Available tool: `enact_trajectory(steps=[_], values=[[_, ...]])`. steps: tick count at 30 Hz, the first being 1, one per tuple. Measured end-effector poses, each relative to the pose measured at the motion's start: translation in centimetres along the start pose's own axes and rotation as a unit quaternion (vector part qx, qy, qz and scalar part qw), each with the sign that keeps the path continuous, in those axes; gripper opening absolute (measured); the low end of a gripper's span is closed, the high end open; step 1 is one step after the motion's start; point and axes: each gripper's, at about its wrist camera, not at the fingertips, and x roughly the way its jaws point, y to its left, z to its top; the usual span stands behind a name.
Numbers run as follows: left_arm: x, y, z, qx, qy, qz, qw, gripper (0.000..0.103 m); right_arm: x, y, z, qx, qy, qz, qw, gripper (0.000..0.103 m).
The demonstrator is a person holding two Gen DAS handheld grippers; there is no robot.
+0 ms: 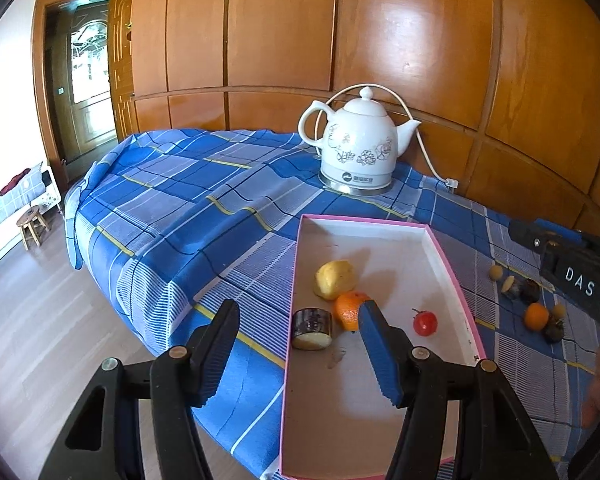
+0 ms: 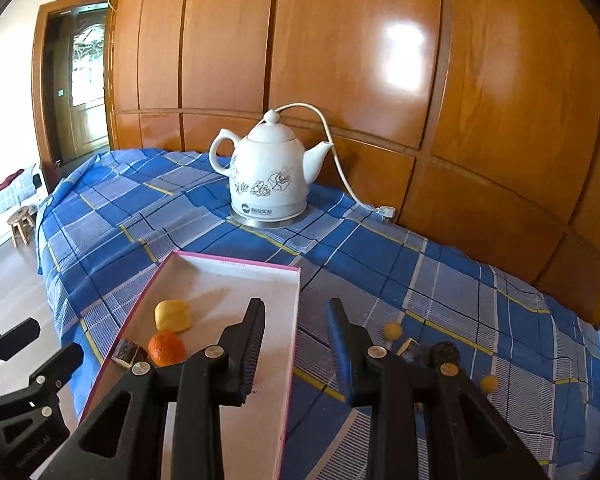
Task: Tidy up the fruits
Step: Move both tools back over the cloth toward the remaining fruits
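A pink-rimmed white tray lies on the blue plaid cloth. In it are a yellow fruit, an orange, a dark-skinned cut piece and a small red fruit. Loose fruits lie on the cloth right of the tray: an orange, small yellow ones and dark ones. My left gripper is open and empty over the tray's near left edge. My right gripper is open and empty over the tray's right rim.
A white floral electric kettle stands at the back of the table with its cord and plug. Wooden wardrobe panels rise behind. The table's left edge drops to a wood floor with a small stool.
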Motion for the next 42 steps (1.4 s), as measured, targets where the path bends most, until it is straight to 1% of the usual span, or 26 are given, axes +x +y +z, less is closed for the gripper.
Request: enact_trajectory(steps=[9, 14, 24, 33, 37, 42], values=[[-0.1, -0.4, 0.0, 0.003, -0.001, -0.003, 1.0000, 0.066, -0.7, -0.1, -0.2, -0.009, -0.015, -0.006, 1.000, 0.033], [-0.1, -0.7, -0.1, 0.006, -0.001, -0.007, 1.0000, 0.066, -0.9, -1.0, -0.6, -0.002, -0.019, -0.012, 1.000, 0.033], [0.1, -2.0, -0.4, 0.020, 0.005, -0.018, 0.9996, 0.066, -1.3, -5.4, -1.2, 0.045, -0.019, -0.047, 0.998, 0.033], [0.0, -4.4, -0.5, 0.049, 0.005, -0.036, 0.9981, 0.066, -2.5, -10.2, -1.7, 0.084, -0.026, -0.087, 0.992, 0.033], [-0.1, -5.5, -0.6, 0.063, 0.008, -0.044, 0.9970, 0.066, -3.0, -11.6, -1.8, 0.095, -0.032, -0.099, 0.990, 0.033], [-0.2, -6.7, -0.7, 0.076, 0.010, -0.049, 0.9958, 0.066, -3.3, -12.5, -2.0, 0.103, -0.036, -0.102, 0.989, 0.033]])
